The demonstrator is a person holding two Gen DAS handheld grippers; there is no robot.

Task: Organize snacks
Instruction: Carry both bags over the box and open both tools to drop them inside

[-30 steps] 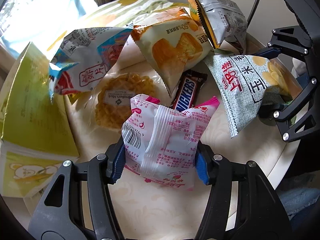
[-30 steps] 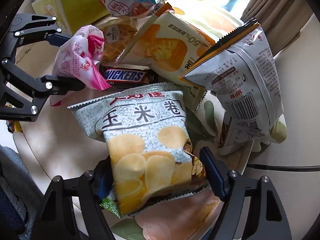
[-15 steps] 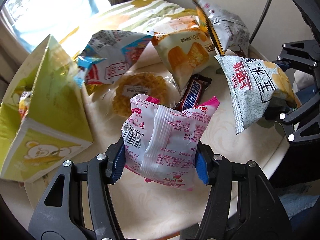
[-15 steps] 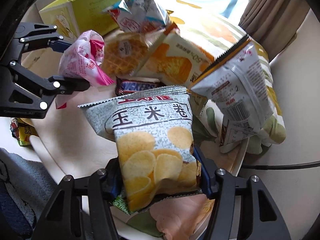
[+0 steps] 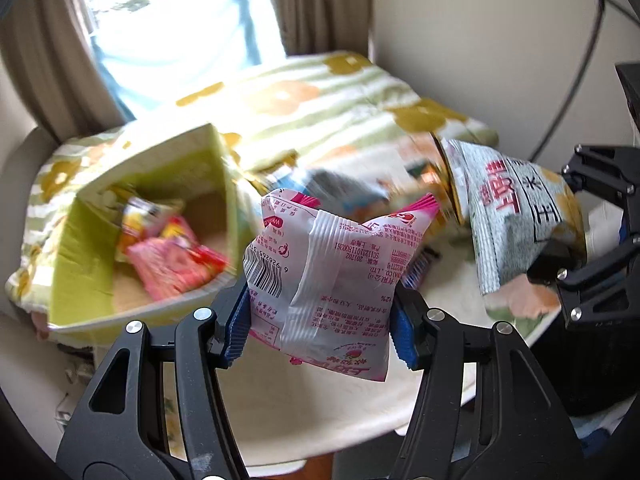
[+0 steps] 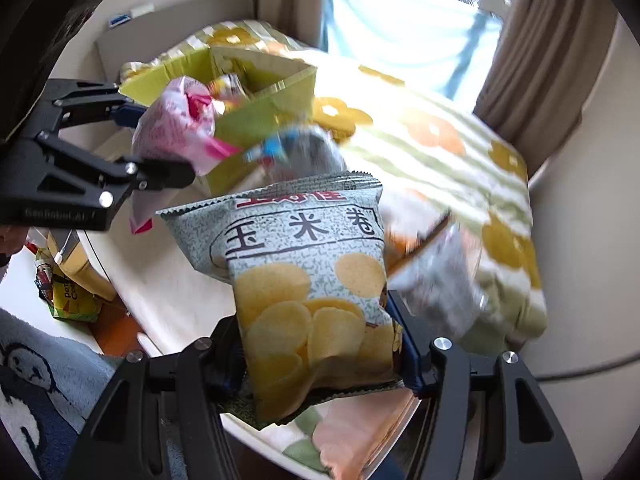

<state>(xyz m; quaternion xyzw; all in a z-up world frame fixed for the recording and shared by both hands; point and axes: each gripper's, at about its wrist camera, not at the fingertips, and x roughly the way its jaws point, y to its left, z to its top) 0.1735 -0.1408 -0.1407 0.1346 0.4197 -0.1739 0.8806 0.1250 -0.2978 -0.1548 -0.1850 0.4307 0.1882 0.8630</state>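
Left gripper (image 5: 320, 320) clamps the pink-and-white snack packet (image 5: 332, 280), held in the air beside the open green box (image 5: 84, 248). Right gripper (image 6: 320, 354) pinches the corn-chip bag (image 6: 308, 280) above the round white table (image 6: 160, 284).

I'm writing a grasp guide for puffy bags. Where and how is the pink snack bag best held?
Across its lower body, as the left gripper does now: one finger on each side edge, approached from below the bottom seam. The pink snack bag is an air-filled pillow, so its narrower lower width fits between the fingers, leaving the top free.
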